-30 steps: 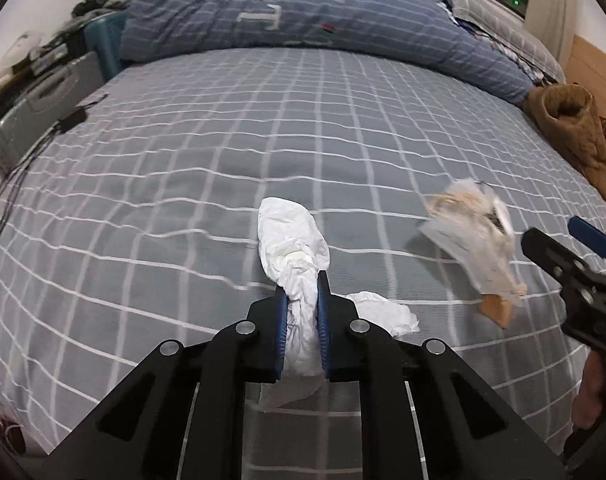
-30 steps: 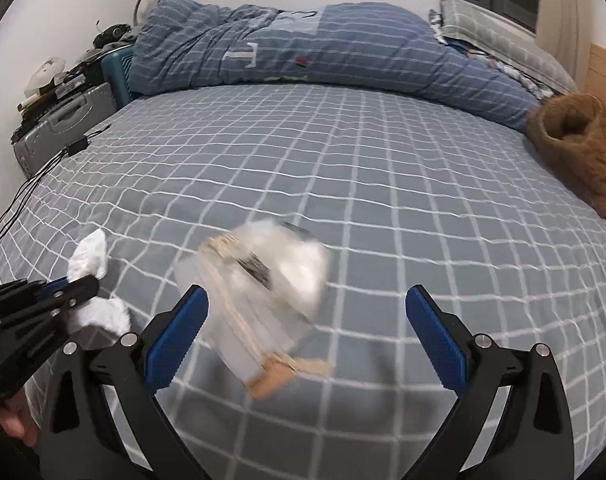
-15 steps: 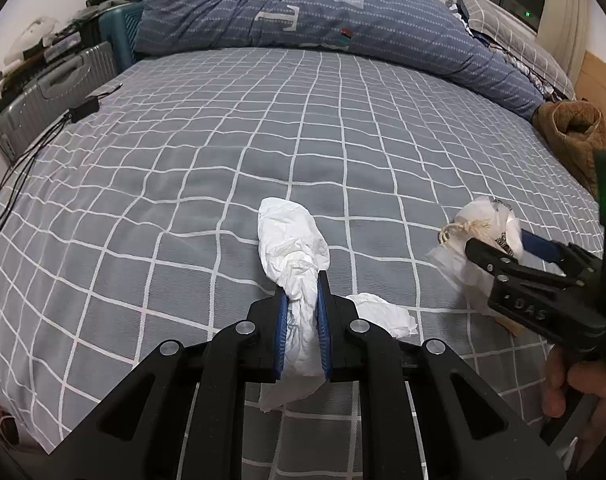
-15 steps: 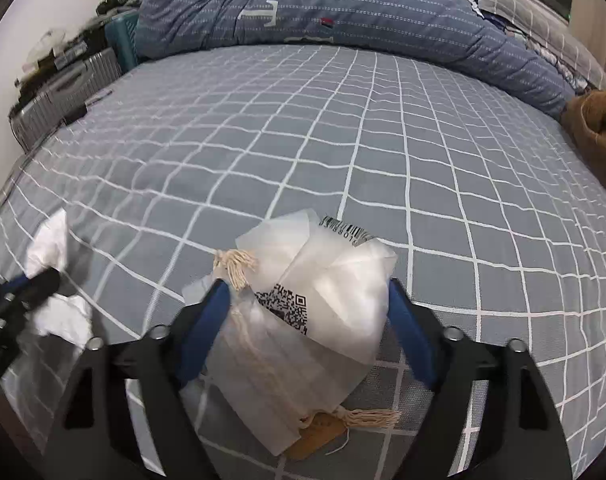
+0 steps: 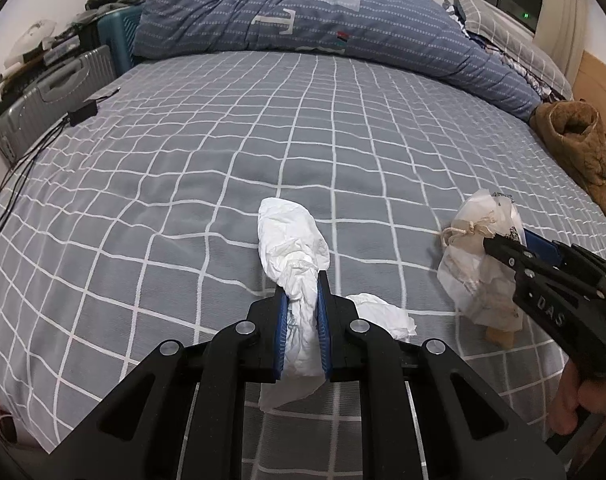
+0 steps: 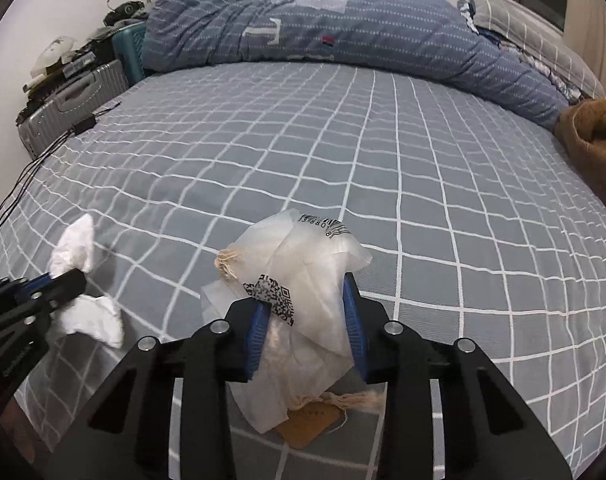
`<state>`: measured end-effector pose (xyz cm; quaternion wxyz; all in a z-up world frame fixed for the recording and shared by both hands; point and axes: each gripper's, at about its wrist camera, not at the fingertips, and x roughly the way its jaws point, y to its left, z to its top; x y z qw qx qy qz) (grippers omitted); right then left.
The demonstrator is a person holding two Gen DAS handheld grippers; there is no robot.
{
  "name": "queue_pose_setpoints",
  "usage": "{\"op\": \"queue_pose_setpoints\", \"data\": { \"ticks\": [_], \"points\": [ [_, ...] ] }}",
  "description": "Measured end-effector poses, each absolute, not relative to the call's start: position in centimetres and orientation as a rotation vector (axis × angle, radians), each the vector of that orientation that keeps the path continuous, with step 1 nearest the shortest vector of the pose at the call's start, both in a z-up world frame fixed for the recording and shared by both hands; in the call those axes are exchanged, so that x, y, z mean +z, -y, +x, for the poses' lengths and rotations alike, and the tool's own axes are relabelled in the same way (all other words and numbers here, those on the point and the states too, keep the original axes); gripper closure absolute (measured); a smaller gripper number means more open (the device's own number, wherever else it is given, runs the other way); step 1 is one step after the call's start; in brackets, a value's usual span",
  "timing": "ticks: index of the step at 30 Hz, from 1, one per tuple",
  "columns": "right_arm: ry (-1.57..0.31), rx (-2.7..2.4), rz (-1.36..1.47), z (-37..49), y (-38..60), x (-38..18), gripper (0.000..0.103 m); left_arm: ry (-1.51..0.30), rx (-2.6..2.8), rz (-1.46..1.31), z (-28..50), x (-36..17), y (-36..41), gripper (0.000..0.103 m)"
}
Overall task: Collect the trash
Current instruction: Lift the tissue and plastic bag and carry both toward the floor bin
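Pinching hard, the left gripper (image 5: 301, 294) is squeezing a crumpled white tissue (image 5: 293, 244) between its blue pads, jaws pressed nearly together around the wad. The tissue's long axis is running along the fingers: its upper end is sticking out past the tips toward the far side of the bed, its lower end hanging beneath the jaws over the grey checked bedsheet (image 5: 263, 120). A second white crumpled piece (image 5: 383, 314) is lying on the sheet just beside the left gripper's right finger.

Over to the right gripper (image 6: 309, 308): its jaws have just been closing, and now the pads are pressing on both sides of a translucent white pouch (image 6: 303, 272), which is crumpling between them. The pouch is standing roughly upright on the sheet, barcode edge at the top, a frayed cream drawstring (image 6: 227, 260) poking out at its left, and a tan cardboard tag (image 6: 309, 426) lying flat beneath it. What is inside the pouch cannot be made out through the cloudy material.
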<state>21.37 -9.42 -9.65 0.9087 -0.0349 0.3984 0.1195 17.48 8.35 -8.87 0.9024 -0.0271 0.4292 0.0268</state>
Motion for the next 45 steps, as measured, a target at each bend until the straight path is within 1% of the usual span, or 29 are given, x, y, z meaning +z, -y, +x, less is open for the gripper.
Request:
{"op": "queue_pose_setpoints", "data": {
  "ticks": [9, 21, 45],
  "points": [
    [-0.771, 0.202, -0.074, 17.6, 10.5, -7.7, 0.069, -0.859, 0.034, -0.055, 15.9, -7.3, -7.8, 0.090],
    [-0.700, 0.175, -0.082, 12.2, 11.1, -4.5, 0.069, -0.819, -0.005, -0.072, 11.4, -5.3, -7.0, 0.090],
    [-0.693, 0.146, -0.054, 1.9, 13.1, -2.8, 0.069, -0.800, -0.040, -0.075, 0.7, -4.3, -5.1, 0.090]
  ]
}}
